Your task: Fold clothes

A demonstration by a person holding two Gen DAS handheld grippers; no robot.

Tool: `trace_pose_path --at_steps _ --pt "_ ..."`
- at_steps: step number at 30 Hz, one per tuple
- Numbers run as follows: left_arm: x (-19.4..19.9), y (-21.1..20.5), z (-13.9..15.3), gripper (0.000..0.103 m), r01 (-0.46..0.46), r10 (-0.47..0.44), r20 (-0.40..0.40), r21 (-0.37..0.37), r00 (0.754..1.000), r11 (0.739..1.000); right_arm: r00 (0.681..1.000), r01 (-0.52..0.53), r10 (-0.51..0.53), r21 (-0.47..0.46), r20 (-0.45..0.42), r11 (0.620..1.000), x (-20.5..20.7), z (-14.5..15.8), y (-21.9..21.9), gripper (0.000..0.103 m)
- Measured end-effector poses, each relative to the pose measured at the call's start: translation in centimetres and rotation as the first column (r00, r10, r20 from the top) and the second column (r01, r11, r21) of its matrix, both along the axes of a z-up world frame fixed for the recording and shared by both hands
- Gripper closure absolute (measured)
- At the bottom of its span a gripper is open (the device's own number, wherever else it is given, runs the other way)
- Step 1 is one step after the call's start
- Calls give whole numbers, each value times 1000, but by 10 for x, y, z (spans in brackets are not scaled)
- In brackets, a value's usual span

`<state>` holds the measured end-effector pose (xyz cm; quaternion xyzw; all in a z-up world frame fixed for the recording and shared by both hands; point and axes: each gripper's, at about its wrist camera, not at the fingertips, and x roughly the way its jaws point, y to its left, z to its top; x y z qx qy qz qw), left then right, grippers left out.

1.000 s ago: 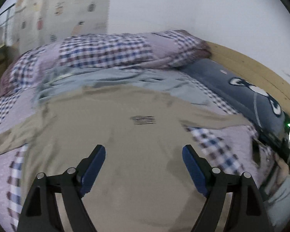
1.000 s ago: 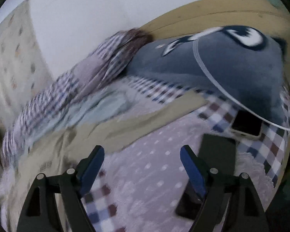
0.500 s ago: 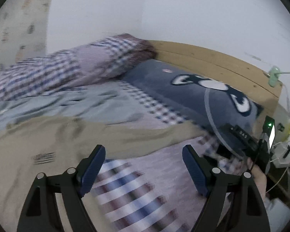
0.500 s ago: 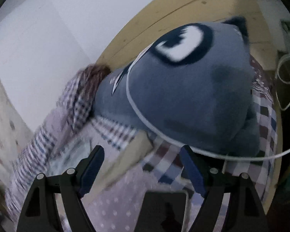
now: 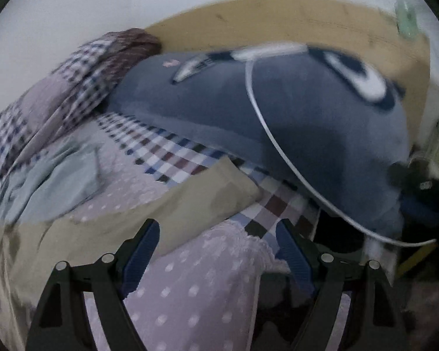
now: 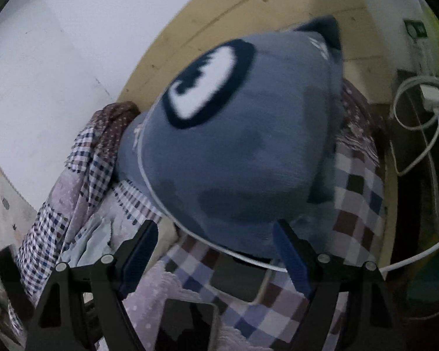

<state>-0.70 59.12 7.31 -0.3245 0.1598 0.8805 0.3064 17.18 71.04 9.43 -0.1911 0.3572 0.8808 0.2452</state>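
Note:
A tan long-sleeved shirt lies spread on the bed; in the left wrist view its sleeve (image 5: 196, 201) runs toward the pillow, the cuff ending just ahead of my left gripper (image 5: 218, 251). That gripper is open and holds nothing. A pale blue-grey garment (image 5: 52, 181) lies crumpled to the left. My right gripper (image 6: 215, 251) is open too, hovering close before the grey cartoon-eyed pillow (image 6: 243, 152). A strip of the pale garment (image 6: 87, 242) shows at its lower left.
The bed has a checked and dotted lilac cover (image 5: 196, 292) and a checked quilt roll (image 5: 73, 87) by the wall. A wooden headboard (image 6: 248, 14) stands behind the pillow. A white cable (image 5: 278, 146) crosses the pillow. Two dark phones (image 6: 190, 321) lie under the right gripper.
The left gripper has swung right, from over the shirt's chest to the sleeve end near the pillow. The right gripper has moved up close to the pillow. Both stay open.

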Motion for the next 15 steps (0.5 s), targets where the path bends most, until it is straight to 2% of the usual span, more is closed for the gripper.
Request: trace_pose_path --at_steps 2,8,12,14,15 --pt "-7 22 -12 19 24 -24 11 -52 1000 998 1000 5 -5 -22 -3 1000 4 -4 6 19" --pt "-20 72 -33 24 82 -93 -53 -173 994 981 1000 0 -1 -69 -19 998 15 -12 20 19" --pt "-34 91 -51 41 102 -108 -13 -250 994 963 999 -4 0 -101 -32 995 19 -17 27 19" --pt "-37 89 -52 51 116 -115 20 -213 993 970 999 -5 0 -115 -41 993 21 -17 29 19" --pt "-39 88 -51 67 120 -116 33 -196 993 973 999 -6 0 -122 -45 992 21 -18 30 19"
